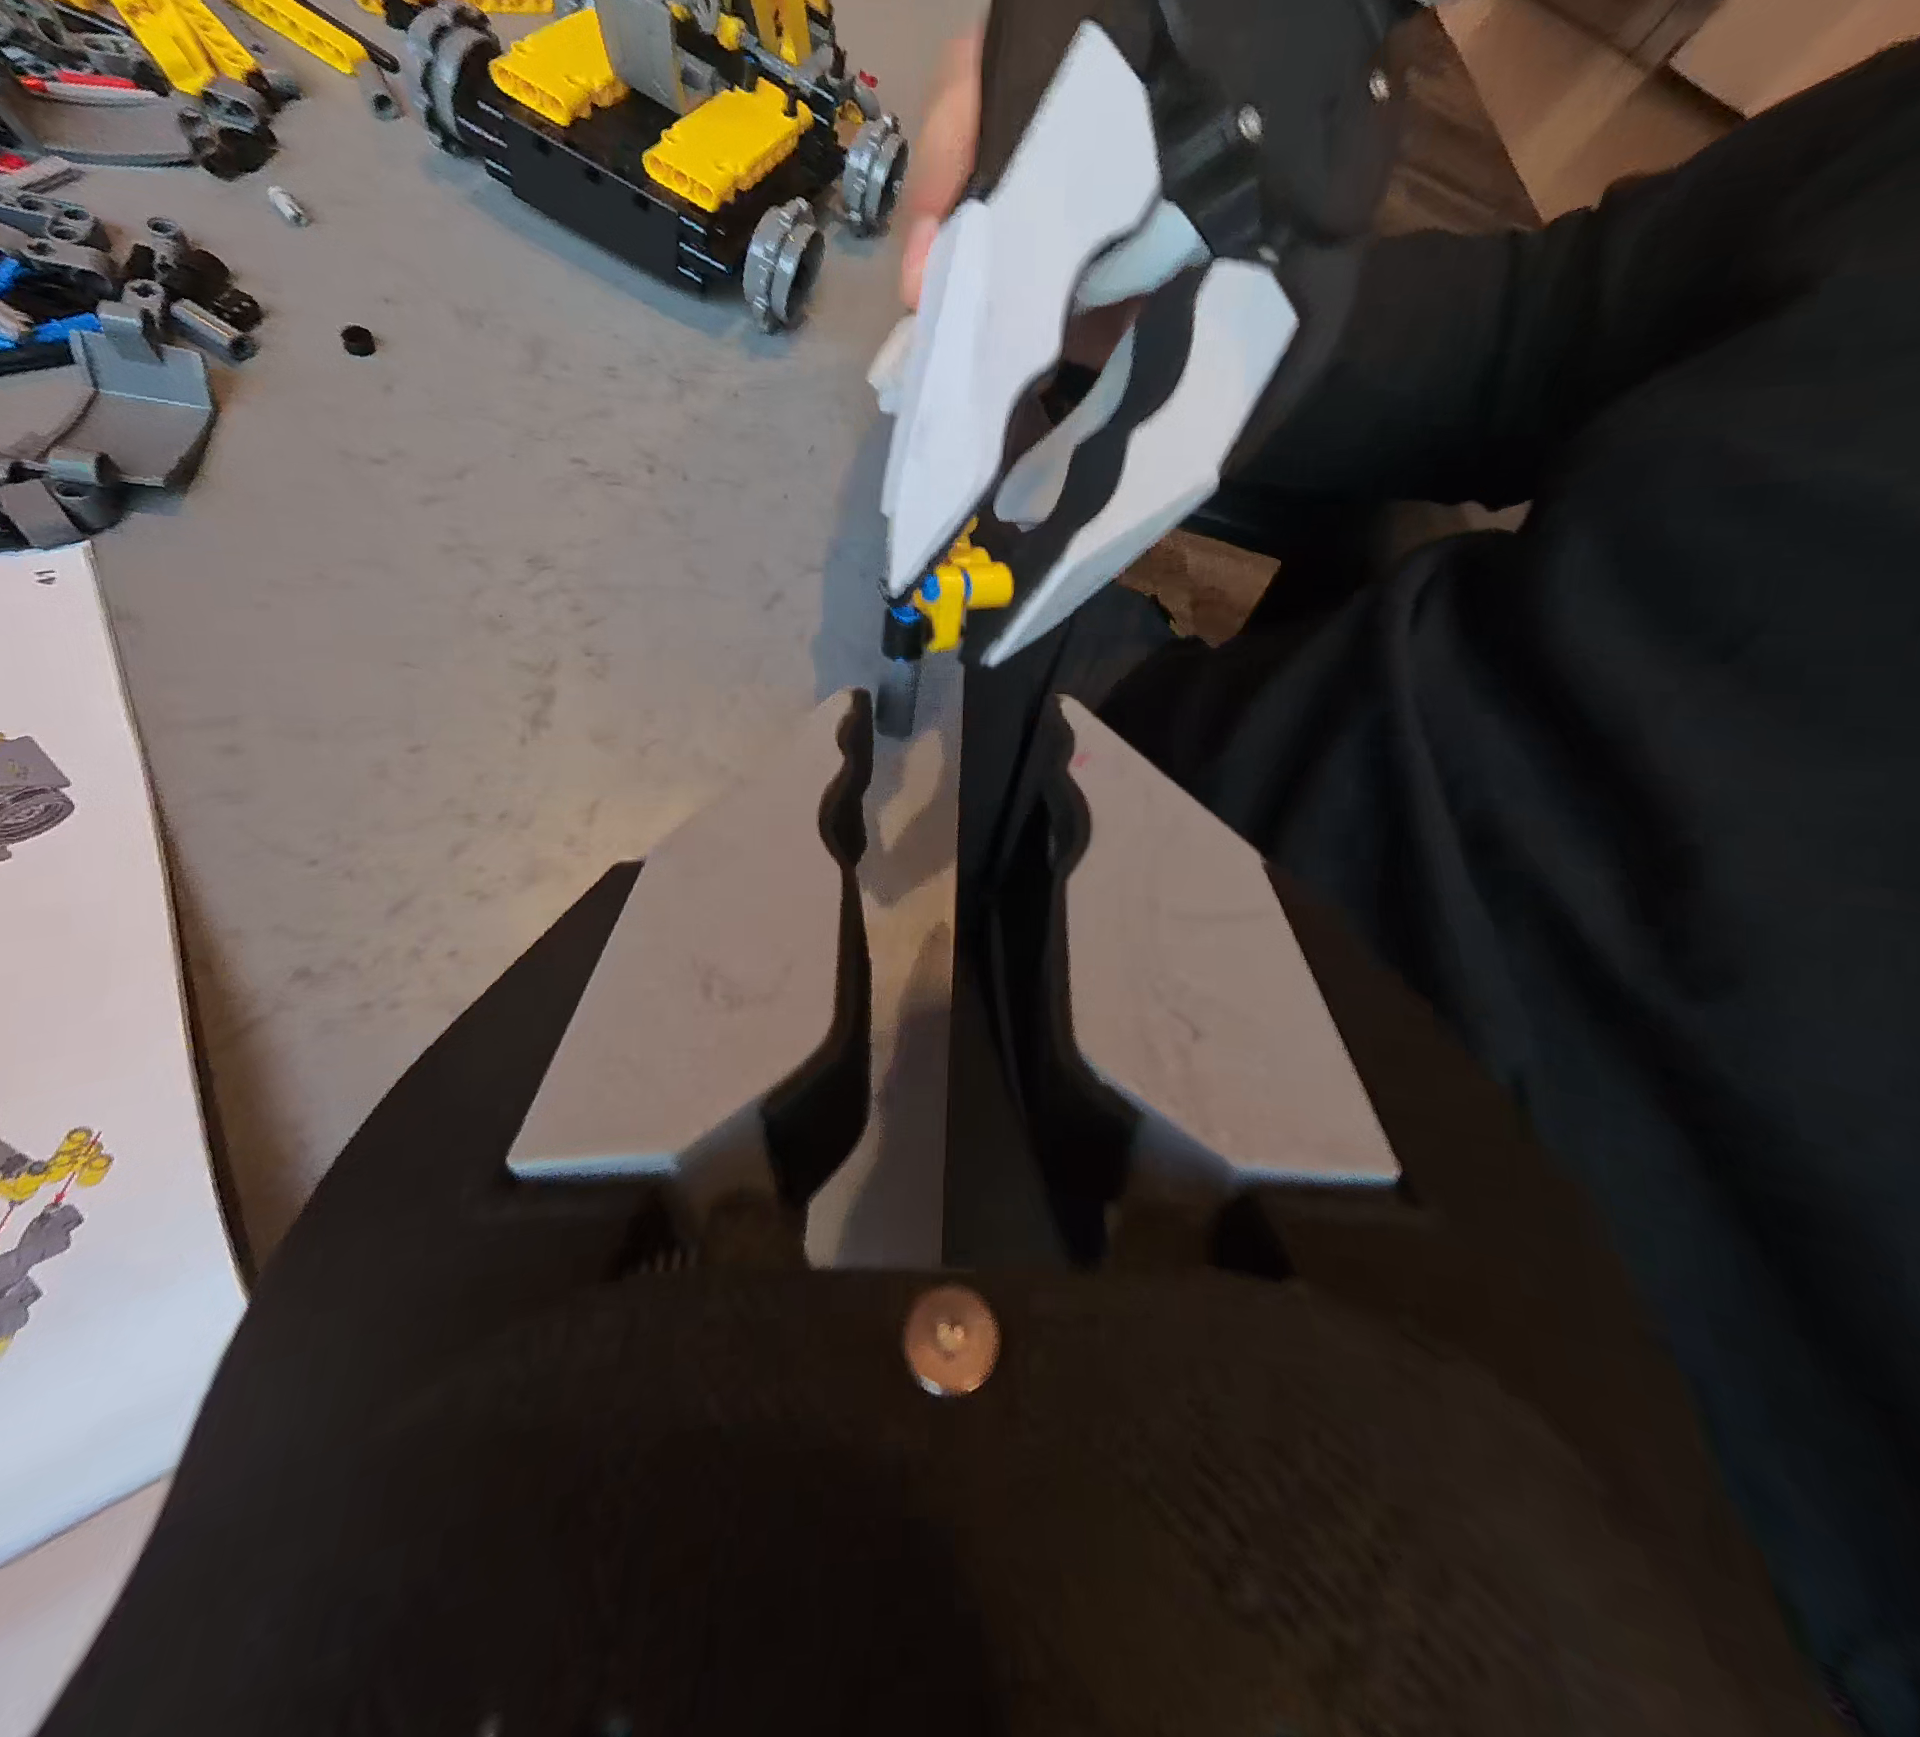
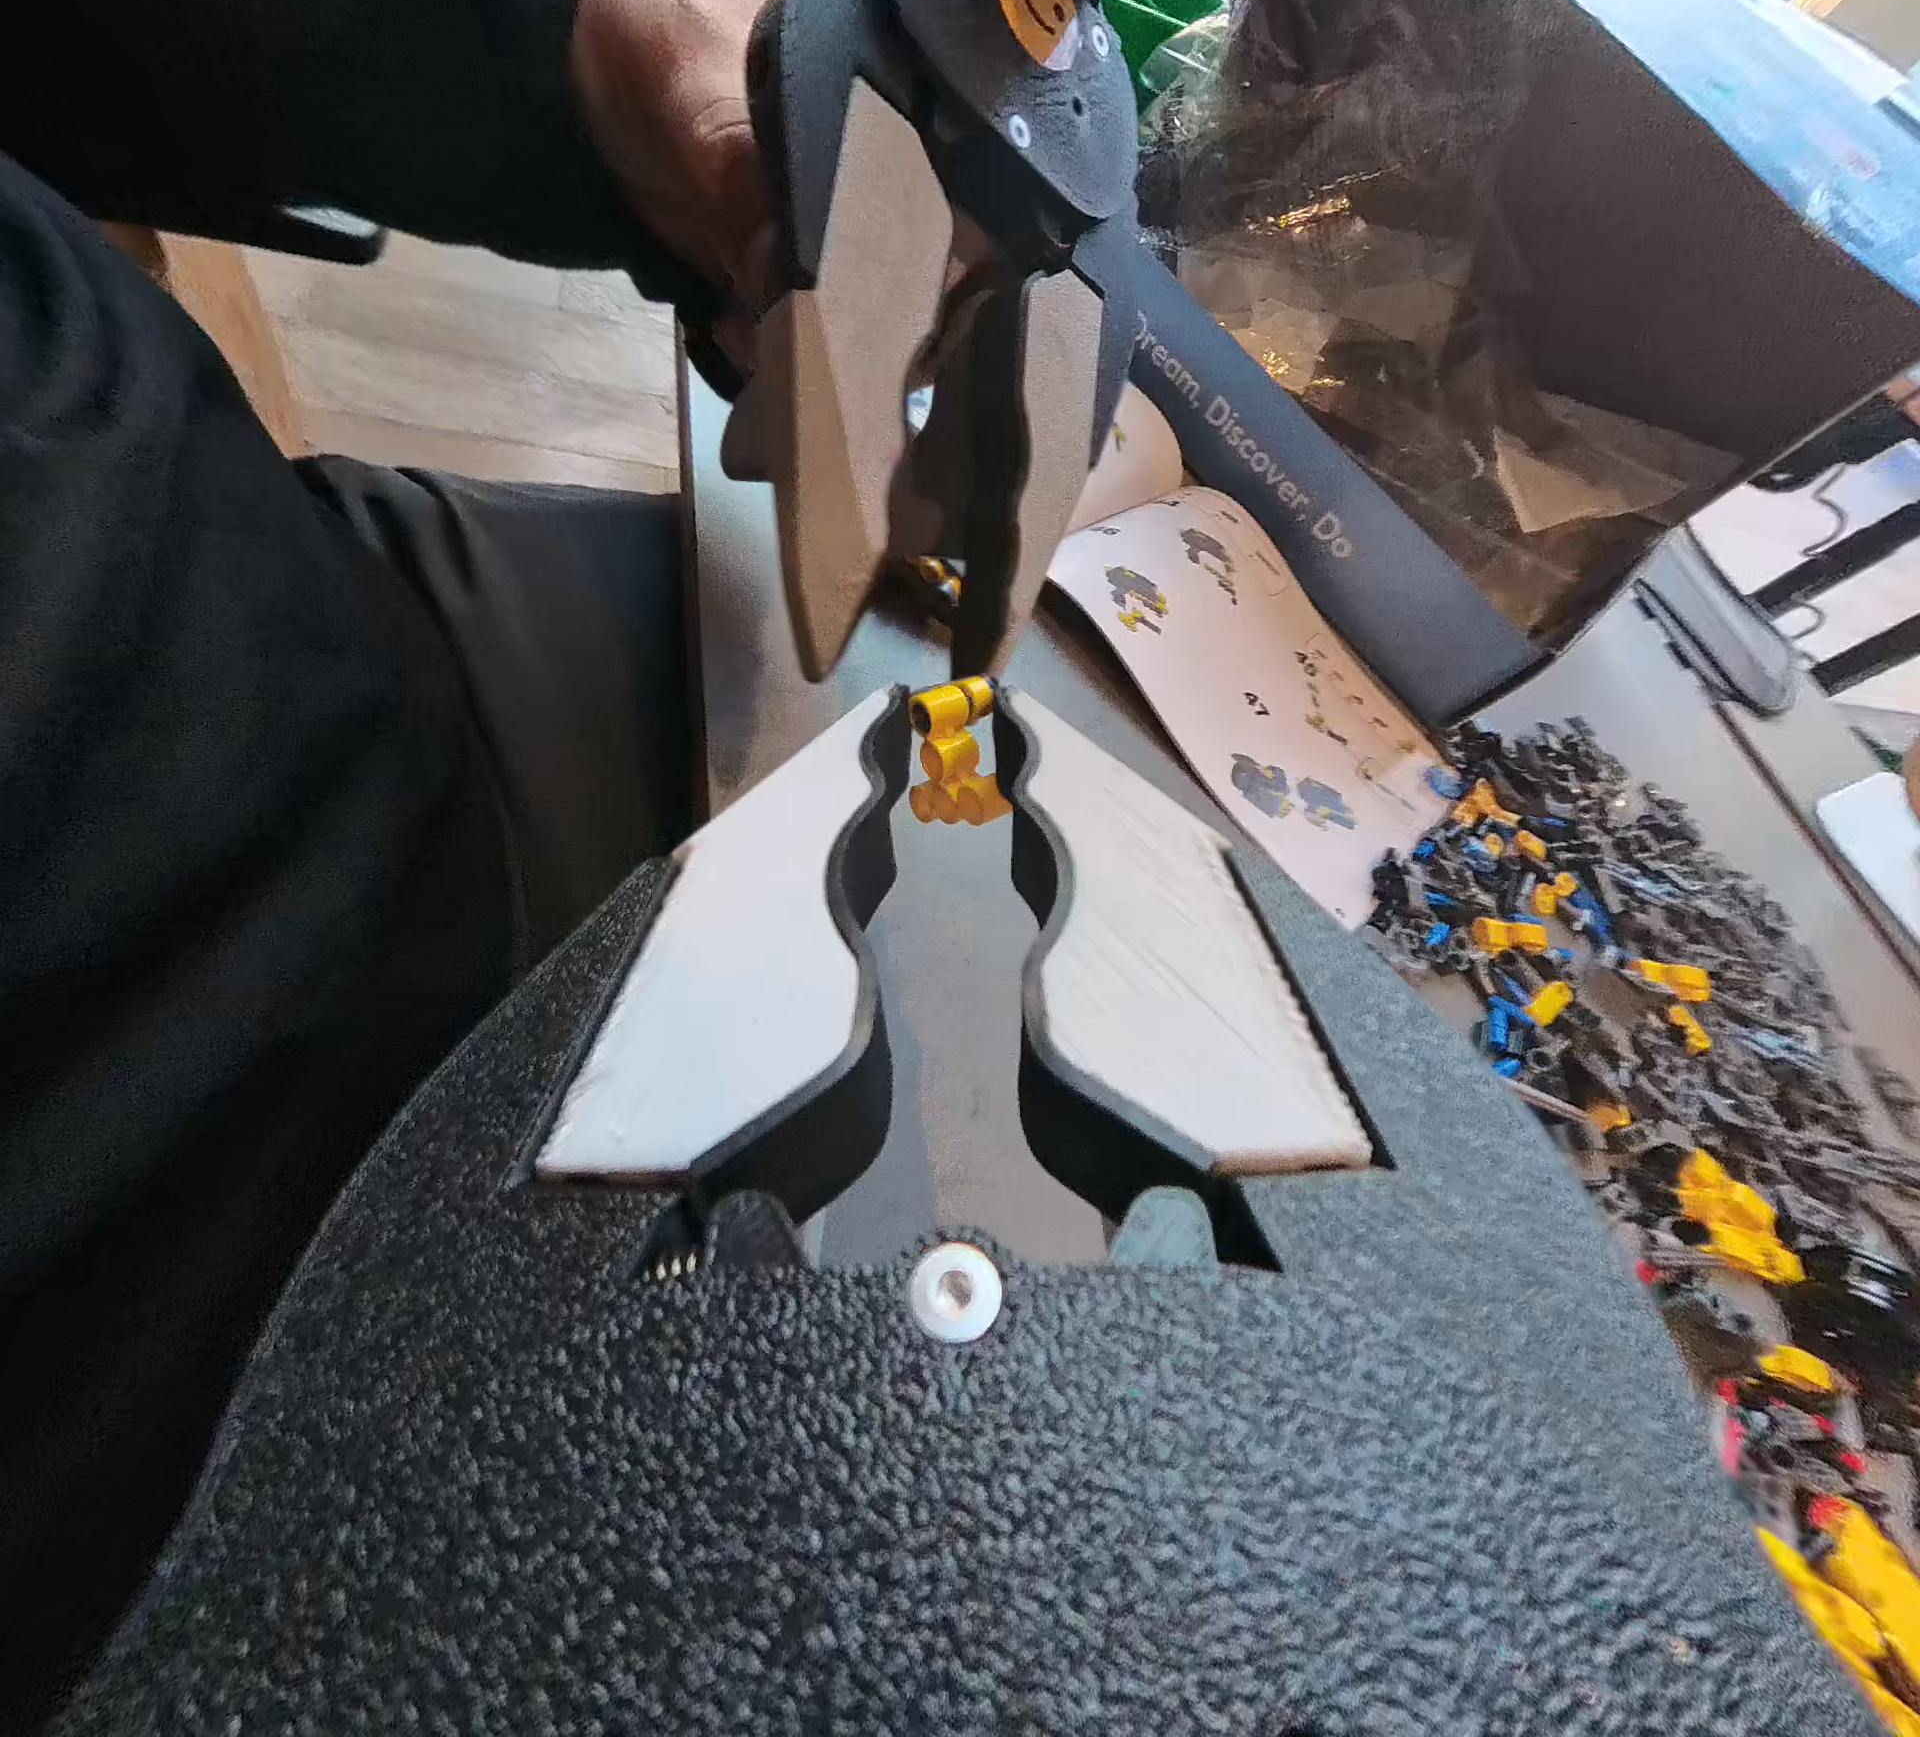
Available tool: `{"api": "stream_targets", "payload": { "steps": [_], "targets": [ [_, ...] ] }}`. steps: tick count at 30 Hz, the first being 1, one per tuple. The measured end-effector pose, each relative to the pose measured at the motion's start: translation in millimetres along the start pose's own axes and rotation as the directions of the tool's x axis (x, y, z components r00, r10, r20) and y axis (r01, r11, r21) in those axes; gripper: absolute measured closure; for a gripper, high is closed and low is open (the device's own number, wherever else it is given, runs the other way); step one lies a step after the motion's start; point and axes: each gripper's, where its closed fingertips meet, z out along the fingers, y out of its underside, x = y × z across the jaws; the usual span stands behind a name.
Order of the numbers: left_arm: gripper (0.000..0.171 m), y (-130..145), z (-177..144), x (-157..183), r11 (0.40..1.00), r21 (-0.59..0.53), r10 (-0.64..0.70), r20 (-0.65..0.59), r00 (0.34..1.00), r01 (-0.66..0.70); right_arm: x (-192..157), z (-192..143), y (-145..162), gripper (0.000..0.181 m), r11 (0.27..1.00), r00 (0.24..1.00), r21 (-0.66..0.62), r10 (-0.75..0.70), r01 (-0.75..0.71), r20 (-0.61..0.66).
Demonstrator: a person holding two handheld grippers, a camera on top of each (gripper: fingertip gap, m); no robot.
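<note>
My right gripper (image 2: 945, 711) is shut on a small yellow connector piece (image 2: 951, 757) with blue pins, held above the table's edge. In the left wrist view the right gripper (image 1: 948, 622) comes down from above with the yellow piece (image 1: 961, 591) at its tips. A short dark grey pin (image 1: 896, 700) hangs below that piece. My left gripper (image 1: 961, 705) sits just under it, jaws a little apart, the pin next to its left fingertip. The left gripper also shows in the right wrist view (image 2: 909, 664), tips almost touching the yellow piece.
On the grey table (image 1: 520, 648) stand a yellow and black wheeled model (image 1: 665, 129), loose beams (image 1: 156, 4) and an open instruction booklet (image 1: 73, 960). The right wrist view shows the booklet (image 2: 1226, 679), a pile of small parts (image 2: 1610, 960) and a dark box (image 2: 1455, 285). My two grippers' fingertips are within a few centimetres of each other.
</note>
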Motion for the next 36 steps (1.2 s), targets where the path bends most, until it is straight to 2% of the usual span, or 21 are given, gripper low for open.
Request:
{"api": "stream_targets", "payload": {
  "steps": [2,5,12,25,29,32,36],
  "targets": [
    [0.143,-7,0,-5,0.998,0.041,-0.045,0.024,0.999,0.044,0,2,-1,0.167,0.999,0.999,-0.019,-0.046,0.045,-0.028],
    [0.147,-14,-1,-3,0.993,0.082,-0.080,-0.007,0.997,0.080,3,3,-1,0.167,0.994,0.992,-0.052,-0.102,0.098,-0.076],
    [0.161,-15,-7,-1,0.988,0.118,-0.096,-0.071,0.993,0.104,-3,3,-6,0.167,0.989,0.988,-0.042,-0.142,0.139,-0.067],
    [0.162,-12,-6,1,0.994,0.082,0.077,0.024,0.997,-0.078,-6,6,-7,0.167,0.995,0.993,-0.015,-0.101,0.100,-0.056],
    [0.162,-10,-6,5,0.975,0.051,0.212,0.063,0.975,-0.215,-12,4,-11,0.164,0.998,0.998,0.064,0.024,-0.028,0.051],
    [0.162,-8,-7,12,0.959,0.049,0.278,0.043,0.960,-0.280,-16,-2,-11,0.155,0.985,0.979,0.099,0.128,-0.145,0.160],
    [0.162,-8,-6,21,0.936,0.071,0.345,0.020,0.938,-0.345,-28,-8,-14,0.168,0.982,0.965,0.127,0.109,-0.142,0.238]
  ]
}}
